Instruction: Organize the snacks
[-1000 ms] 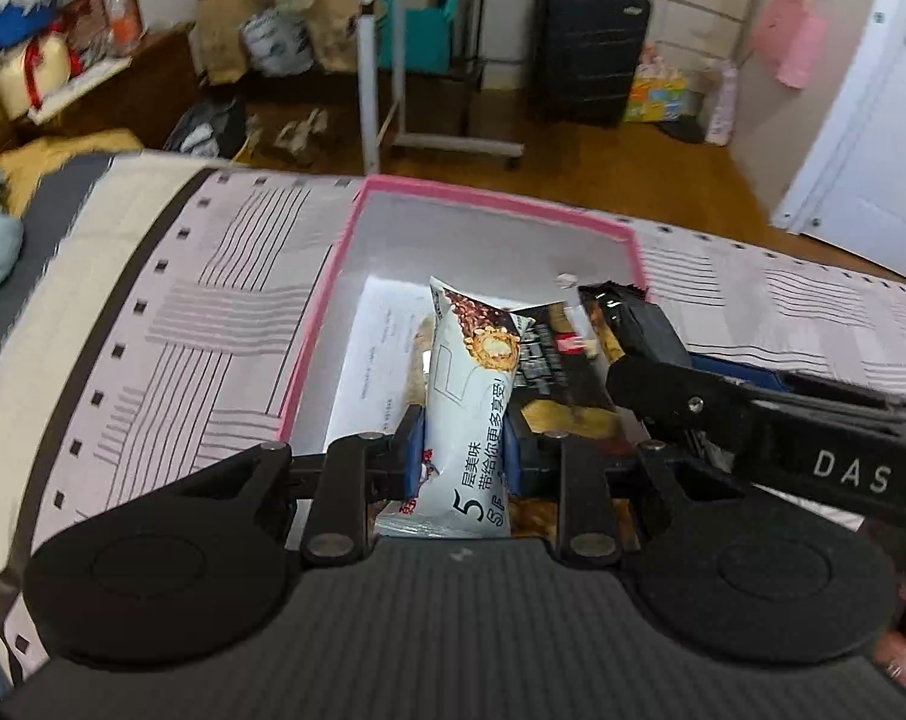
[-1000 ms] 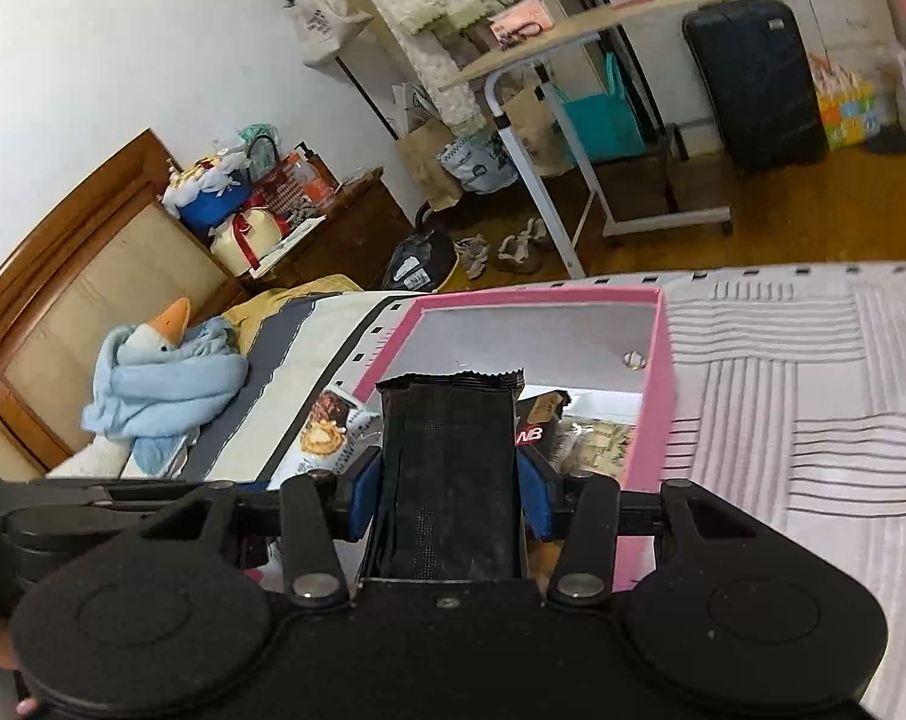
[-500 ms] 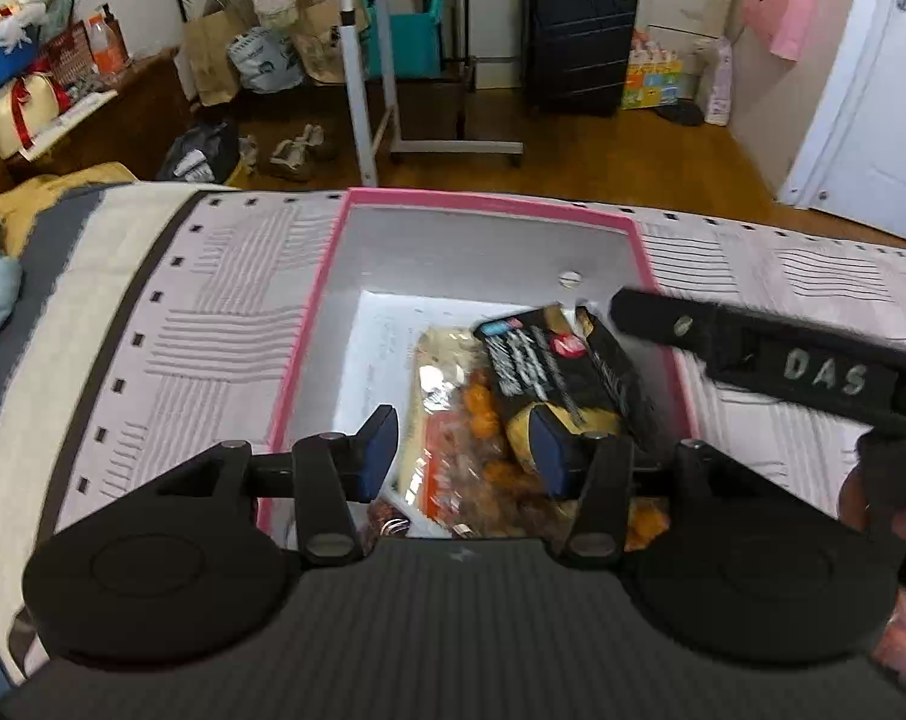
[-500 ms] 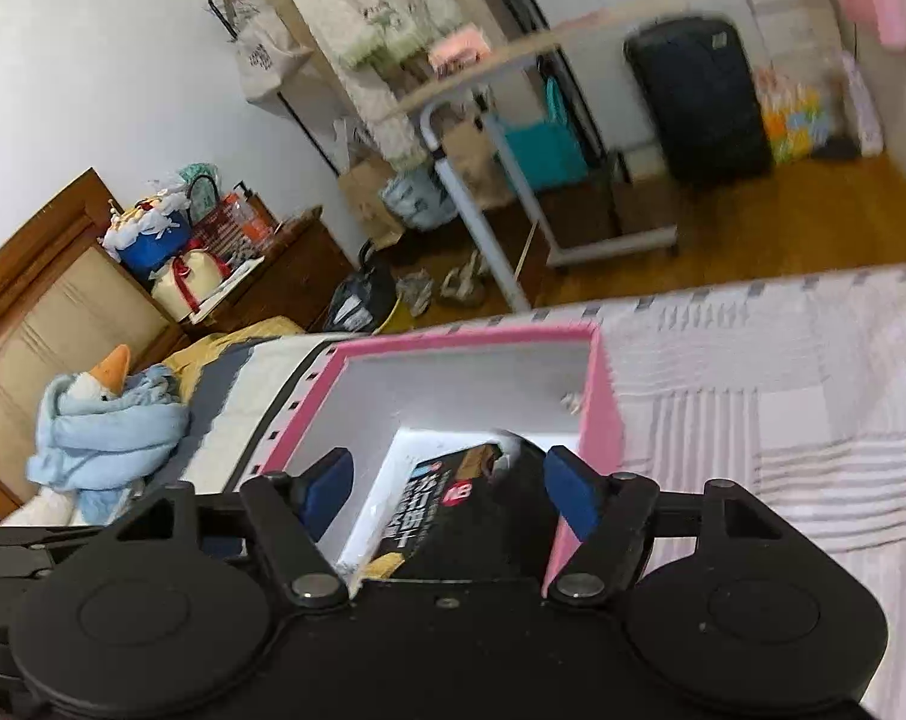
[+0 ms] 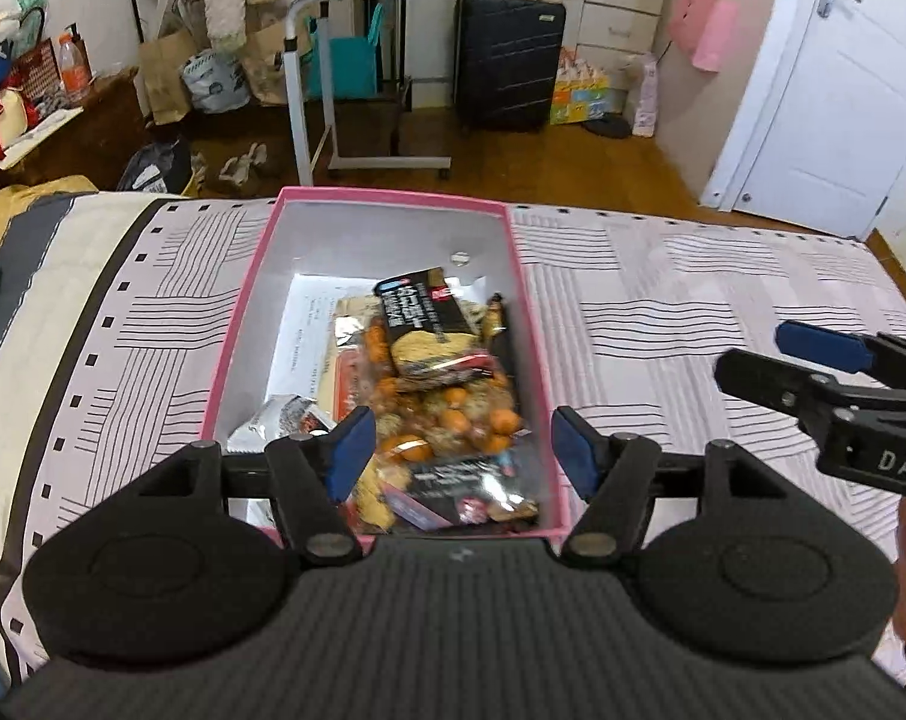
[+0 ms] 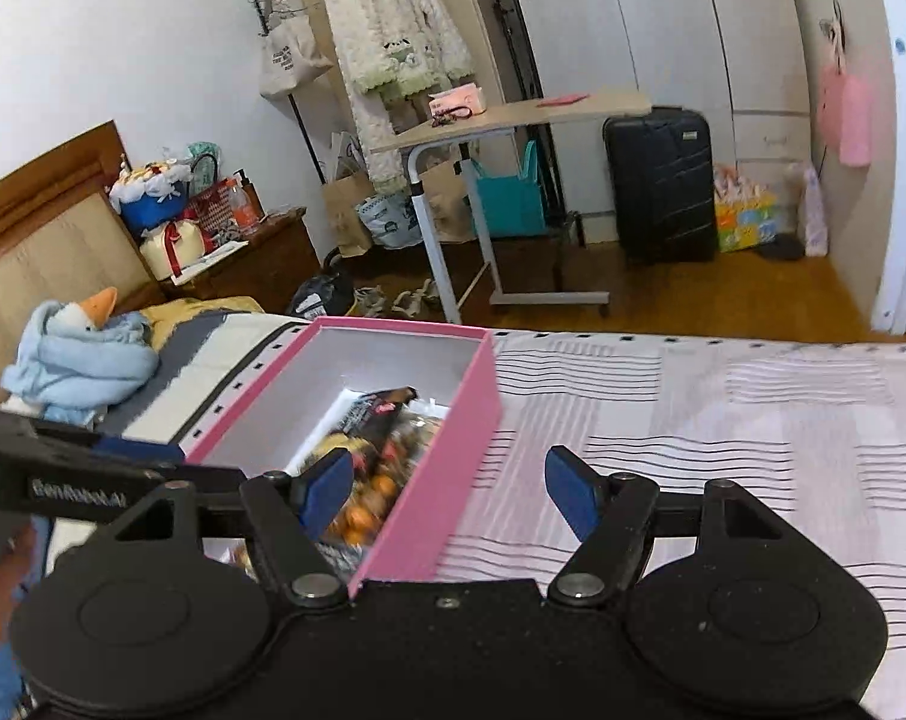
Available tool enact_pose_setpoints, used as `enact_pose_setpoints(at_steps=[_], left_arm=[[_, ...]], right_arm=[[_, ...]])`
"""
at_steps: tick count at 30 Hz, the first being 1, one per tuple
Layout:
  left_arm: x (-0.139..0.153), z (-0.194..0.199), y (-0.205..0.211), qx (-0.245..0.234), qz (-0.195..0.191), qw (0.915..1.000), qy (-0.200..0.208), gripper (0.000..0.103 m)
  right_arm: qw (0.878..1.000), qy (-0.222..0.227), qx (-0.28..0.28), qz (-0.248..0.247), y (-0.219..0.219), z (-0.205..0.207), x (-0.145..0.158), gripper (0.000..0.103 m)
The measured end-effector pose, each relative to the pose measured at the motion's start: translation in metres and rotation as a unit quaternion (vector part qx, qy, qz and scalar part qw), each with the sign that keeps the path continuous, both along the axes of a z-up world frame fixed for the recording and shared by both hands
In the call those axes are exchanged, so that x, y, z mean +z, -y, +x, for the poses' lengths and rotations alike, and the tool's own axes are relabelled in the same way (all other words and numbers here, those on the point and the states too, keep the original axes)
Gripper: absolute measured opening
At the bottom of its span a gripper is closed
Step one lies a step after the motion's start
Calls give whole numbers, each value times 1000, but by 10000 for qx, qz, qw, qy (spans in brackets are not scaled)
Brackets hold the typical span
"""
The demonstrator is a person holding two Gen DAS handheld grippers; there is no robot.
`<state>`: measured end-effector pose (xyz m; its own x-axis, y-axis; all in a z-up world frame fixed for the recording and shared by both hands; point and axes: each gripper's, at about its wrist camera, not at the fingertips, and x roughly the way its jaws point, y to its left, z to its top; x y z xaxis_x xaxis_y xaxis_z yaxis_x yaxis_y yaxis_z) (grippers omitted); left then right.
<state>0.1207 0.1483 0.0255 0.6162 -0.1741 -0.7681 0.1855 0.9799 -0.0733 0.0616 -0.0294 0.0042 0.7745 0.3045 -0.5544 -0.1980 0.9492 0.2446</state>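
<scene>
A pink box [image 5: 528, 324] lies open on the bed and holds several snack packs: a black pack [image 5: 426, 324], a clear bag of orange snacks [image 5: 453, 414] and a white pack [image 5: 276, 420] at the near left. My left gripper [image 5: 456, 450] is open and empty above the box's near end. My right gripper [image 6: 450, 489] is open and empty, above the box's right wall [image 6: 447, 450]; it also shows to the right of the box in the left wrist view [image 5: 813, 360].
The box sits on a striped bedspread [image 5: 663, 300]. A blue plush goose [image 6: 81, 348] lies near the headboard. Beyond the bed stand a rolling side table [image 5: 357, 12], a black suitcase [image 5: 507, 60] and a white door [image 5: 837, 90].
Both grippers opened and let their packs drop into the box: the left released the white pack, the right the black pack. Both pulled back and up; the right moved off to the right.
</scene>
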Motion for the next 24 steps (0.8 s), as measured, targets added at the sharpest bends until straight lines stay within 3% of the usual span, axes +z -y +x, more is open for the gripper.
enact_pose_setpoints(at_steps=[3, 5, 8, 13, 24], left_arm=[[18, -19, 9, -85, -81, 9997, 221, 66], [28, -33, 15, -124, -206, 9988, 438, 81], [39, -55, 29, -268, -325, 9973, 601, 86], [41, -84, 60, -453, -278, 9970, 571, 88], [33, -122, 92, -345, -156, 9980, 506, 93]], right_arm=[[9994, 206, -81, -281, 15, -23, 19, 76], [9987, 296, -137, -381, 24, -39, 29, 76], [9973, 416, -348, -505, 39, -65, 40, 76], [9950, 558, -621, -556, 61, -102, 47, 77], [9916, 506, -926, -744, 80, -133, 50, 81]])
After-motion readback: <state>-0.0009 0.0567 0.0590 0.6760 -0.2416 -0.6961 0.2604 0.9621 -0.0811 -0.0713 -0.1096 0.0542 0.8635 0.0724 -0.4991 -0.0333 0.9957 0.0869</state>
